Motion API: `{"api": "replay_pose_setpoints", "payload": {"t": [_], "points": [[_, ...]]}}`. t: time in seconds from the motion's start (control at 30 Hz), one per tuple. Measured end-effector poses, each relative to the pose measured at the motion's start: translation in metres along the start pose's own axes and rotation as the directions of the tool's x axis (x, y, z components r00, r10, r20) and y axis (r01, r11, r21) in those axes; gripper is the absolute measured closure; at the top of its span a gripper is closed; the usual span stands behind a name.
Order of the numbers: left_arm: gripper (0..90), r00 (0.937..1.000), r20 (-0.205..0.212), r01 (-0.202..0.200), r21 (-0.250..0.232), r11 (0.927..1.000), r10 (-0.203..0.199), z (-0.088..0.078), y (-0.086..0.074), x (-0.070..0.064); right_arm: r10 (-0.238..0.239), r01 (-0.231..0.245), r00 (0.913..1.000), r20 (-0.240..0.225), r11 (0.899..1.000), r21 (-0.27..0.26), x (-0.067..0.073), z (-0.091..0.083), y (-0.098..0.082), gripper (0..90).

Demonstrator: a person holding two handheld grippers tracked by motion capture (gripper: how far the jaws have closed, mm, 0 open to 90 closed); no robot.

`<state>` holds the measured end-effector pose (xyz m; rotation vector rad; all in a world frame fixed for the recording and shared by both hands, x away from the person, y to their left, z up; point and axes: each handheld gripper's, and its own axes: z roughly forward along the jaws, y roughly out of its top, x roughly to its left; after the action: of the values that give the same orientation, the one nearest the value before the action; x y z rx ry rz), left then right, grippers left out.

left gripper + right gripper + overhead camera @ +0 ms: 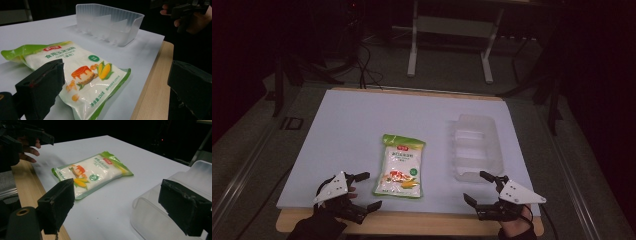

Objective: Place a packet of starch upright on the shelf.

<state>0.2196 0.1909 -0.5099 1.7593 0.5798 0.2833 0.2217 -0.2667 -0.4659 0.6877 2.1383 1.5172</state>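
One green-and-white pouch (399, 166) lies flat mid-table on the pale mat (347, 130), and one clear plastic tray (475, 146) sits to its right. Left gripper (364, 191) hovers just beside the pouch, jaws spread wide, nothing between them. Right gripper (476, 187) sits near the tray's front corner, jaws likewise apart and empty. The pouch carries Chinese lettering, "250", and a corn picture.

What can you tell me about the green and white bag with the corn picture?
The green-edged white plastic bag of powder lies flat on the white table top, near the front edge, between the two grippers. It looks sealed and full. Its front shows a corn cob, a pudding, a red logo and printed writing. Nothing but the table touches it.
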Motion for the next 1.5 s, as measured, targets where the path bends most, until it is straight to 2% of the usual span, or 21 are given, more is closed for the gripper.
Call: {"api": "replay_pose_setpoints", "payload": {"t": [0.13, 0.2, 0.23, 0.33, 0.43, 0.5, 0.77, 0.9, 1.07, 1.13, 1.17, 1.3, 1.4, 1.5], "points": [[1.6, 1.0, 0.006, -0.007, -0.02, 0.9998, 0.007, -0.001, 0.0, -0.001, 0.003, -0.003, 1.0, 0.001, 1.0, -0.002, 0.0, 0.0, 0.0, 12.5], [1.6, 0.9999, 0.005, -0.014, -0.023, 0.9996, 0.014, -0.001, 0.0, -0.001, 0.018, -0.018, 0.9998, -0.004, 1.0, -0.026, 0.001, -0.002, 0.001, 11.8], [1.6, 0.9997, 0.006, -0.022, -0.03, 0.9993, 0.023, -0.001, 0.0, -0.001, 0.039, -0.04, 0.999, -0.02, 0.999, -0.031, 0.0, -0.003, 0.002, 11.8], [1.6, 0.9992, 0.018, -0.035, -0.038, 0.9987, 0.035, 0.0, 0.002, -0.003, 0.046, -0.047, 0.9987, -0.02, 0.998, -0.031, 0.0, -0.004, 0.003, 11.8], [1.6, 0.9988, 0.03, -0.037, -0.027, 0.9989, 0.038, 0.003, 0.006, -0.007, 0.058, -0.059, 0.9979, -0.028, 0.998, -0.034, 0.001, -0.005, 0.004, 11.8], [1.6, 0.998, 0.049, -0.038, -0.025, 0.999, 0.039, 0.004, 0.01, -0.009, 0.052, -0.053, 0.9982, -0.031, 0.998, -0.034, 0.002, -0.005, 0.005, 11.8], [1.6, 0.9906, 0.085, -0.103, -0.053, 0.9933, 0.107, 0.008, 0.042, -0.015, 0.011, -0.013, 0.9995, -0.028, 0.999, -0.046, 0.008, -0.006, 0.008, 11.8], [1.6, 0.9915, 0.087, -0.094, -0.045, 0.9946, 0.097, 0.011, 0.063, -0.011, -0.002, 0.001, 0.9997, -0.026, 0.999, -0.051, 0.01, -0.006, 0.009, 11.7], [1.5, 0.9945, 0.057, -0.087, -0.016, 0.9961, 0.088, 0.014, 0.078, -0.004, 0.007, -0.008, 0.9996, -0.028, 0.998, -0.058, 0.011, -0.007, 0.009, 11.7], [1.5, 0.9952, 0.057, -0.079, -0.009, 0.9968, 0.079, 0.016, 0.081, -0.002, 0.006, -0.008, 0.9996, -0.029, 0.998, -0.059, 0.011, -0.007, 0.009, 11.7], [1.5, 0.9963, 0.049, -0.071, 0.011, 0.9974, 0.071, 0.018, 0.088, 0.003, 0.004, -0.006, 0.9996, -0.029, 0.998, -0.061, 0.011, -0.007, 0.01, 11.7], [1.6, 0.9975, 0.037, -0.062, 0.027, 0.9977, 0.061, 0.022, 0.101, 0.014, 0.0, -0.001, 0.9997, -0.026, 0.998, -0.068, 0.012, -0.007, 0.01, 11.7], [1.6, 0.9996, 0.016, -0.022, 0.027, 0.9994, 0.021, 0.026, 0.109, 0.027, -0.005, 0.003, 0.9996, -0.028, 0.997, -0.074, 0.011, -0.007, 0.01, 11.7], [1.6, 0.9999, -0.01, -0.002, 0.04, 0.9992, 0.002, 0.031, 0.117, 0.038, -0.005, 0.003, 0.9997, -0.025, 0.997, -0.077, 0.012, -0.008, 0.01, 11.7]]}}
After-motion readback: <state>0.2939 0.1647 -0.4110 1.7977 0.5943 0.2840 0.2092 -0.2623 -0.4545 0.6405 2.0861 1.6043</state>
